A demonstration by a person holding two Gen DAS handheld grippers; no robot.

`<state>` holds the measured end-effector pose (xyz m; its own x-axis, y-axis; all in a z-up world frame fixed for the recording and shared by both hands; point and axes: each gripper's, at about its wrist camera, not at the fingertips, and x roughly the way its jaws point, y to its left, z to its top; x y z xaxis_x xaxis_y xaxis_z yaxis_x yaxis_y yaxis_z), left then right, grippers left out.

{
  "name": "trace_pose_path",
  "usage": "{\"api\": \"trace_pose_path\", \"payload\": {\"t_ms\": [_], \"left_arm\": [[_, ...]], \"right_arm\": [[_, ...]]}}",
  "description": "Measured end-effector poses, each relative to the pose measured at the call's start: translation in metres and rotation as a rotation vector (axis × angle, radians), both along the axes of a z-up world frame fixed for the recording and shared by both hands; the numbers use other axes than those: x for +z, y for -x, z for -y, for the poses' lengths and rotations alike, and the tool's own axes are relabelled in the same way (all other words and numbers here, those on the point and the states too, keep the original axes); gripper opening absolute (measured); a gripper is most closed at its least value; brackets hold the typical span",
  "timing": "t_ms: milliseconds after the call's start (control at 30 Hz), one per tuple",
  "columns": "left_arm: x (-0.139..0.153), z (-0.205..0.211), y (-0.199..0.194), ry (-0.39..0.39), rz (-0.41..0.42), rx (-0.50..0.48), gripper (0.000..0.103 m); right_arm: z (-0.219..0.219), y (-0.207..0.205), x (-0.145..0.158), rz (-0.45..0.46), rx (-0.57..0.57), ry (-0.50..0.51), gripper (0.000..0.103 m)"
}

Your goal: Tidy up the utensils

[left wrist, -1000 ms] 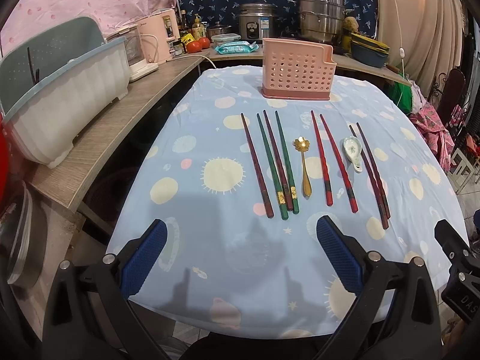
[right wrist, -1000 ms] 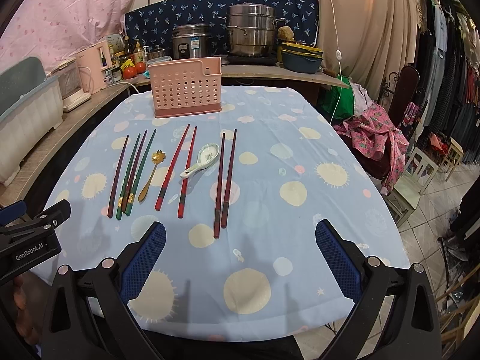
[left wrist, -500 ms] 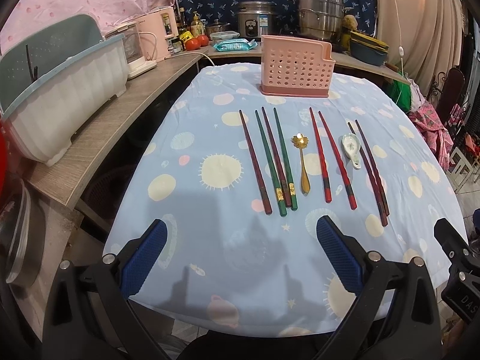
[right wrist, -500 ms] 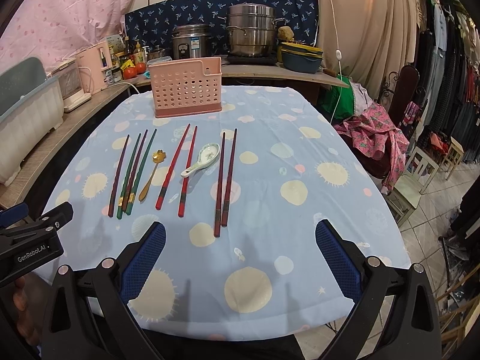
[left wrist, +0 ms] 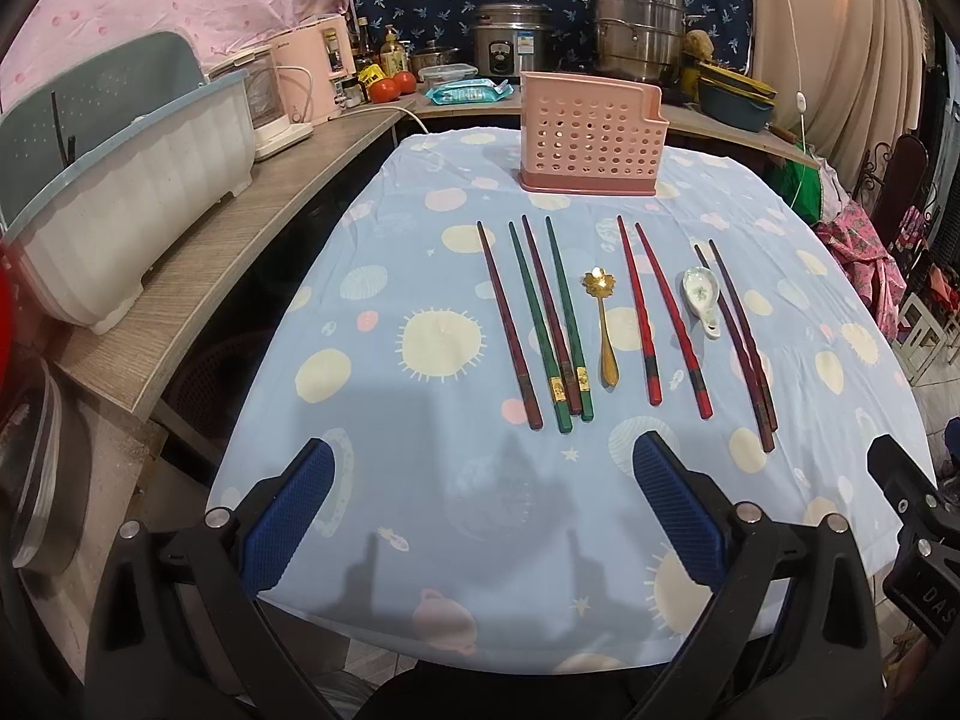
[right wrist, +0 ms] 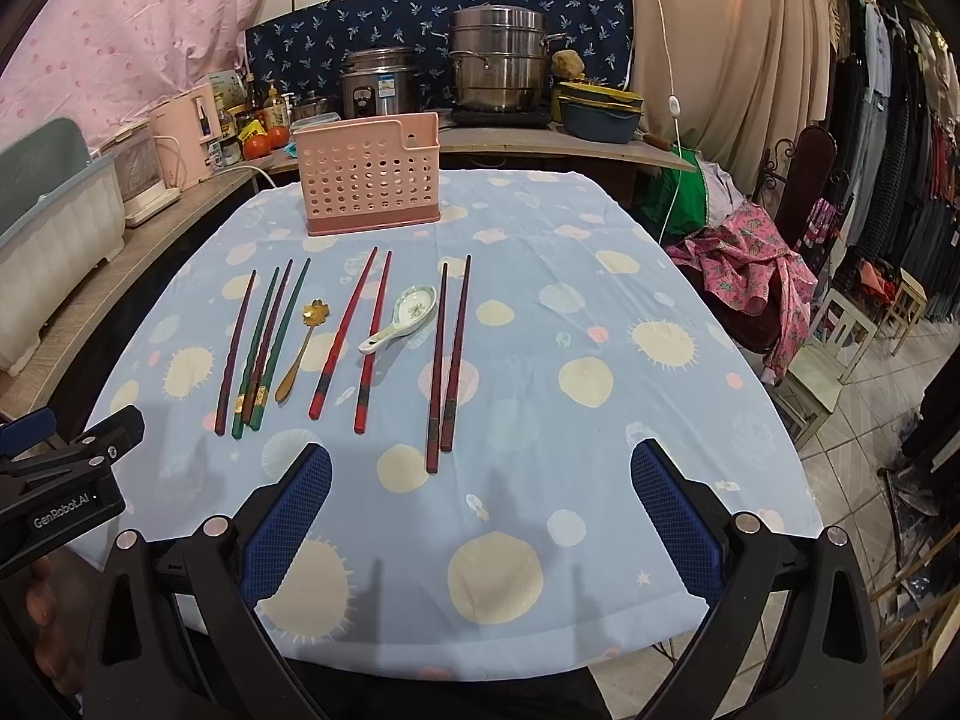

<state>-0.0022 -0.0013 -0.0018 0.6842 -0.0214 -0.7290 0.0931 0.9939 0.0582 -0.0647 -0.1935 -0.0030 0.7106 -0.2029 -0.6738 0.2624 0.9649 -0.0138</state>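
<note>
Utensils lie in a row on the blue tablecloth [left wrist: 420,480]: dark maroon and green chopsticks [left wrist: 540,318] [right wrist: 264,342], a gold flower spoon [left wrist: 603,324] [right wrist: 300,348], red chopsticks [left wrist: 660,318] [right wrist: 354,336], a white ceramic spoon [left wrist: 699,294] [right wrist: 402,318] and dark brown chopsticks [left wrist: 741,348] [right wrist: 450,360]. A pink perforated utensil holder [left wrist: 591,132] [right wrist: 369,174] stands behind them. My left gripper [left wrist: 483,510] is open and empty above the table's near edge. My right gripper [right wrist: 480,510] is open and empty, to the right of the left one.
A wooden counter [left wrist: 198,252] runs along the left with a white and teal dish rack [left wrist: 120,198] and a pink appliance [left wrist: 312,78]. Pots [right wrist: 498,66] stand at the back. A chair with pink cloth [right wrist: 756,264] is at the right.
Both grippers have drifted very slightly; the utensils have not moved. Both stay open.
</note>
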Motion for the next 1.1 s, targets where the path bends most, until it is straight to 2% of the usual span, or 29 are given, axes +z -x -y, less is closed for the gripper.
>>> {"api": "trace_pose_path", "payload": {"t_ms": [1100], "left_arm": [[0.0006,0.0025,0.0002,0.000,0.000,-0.002,0.095]], "right_arm": [[-0.0014,-0.0014,0.0011,0.009,0.002,0.008,0.096]]}}
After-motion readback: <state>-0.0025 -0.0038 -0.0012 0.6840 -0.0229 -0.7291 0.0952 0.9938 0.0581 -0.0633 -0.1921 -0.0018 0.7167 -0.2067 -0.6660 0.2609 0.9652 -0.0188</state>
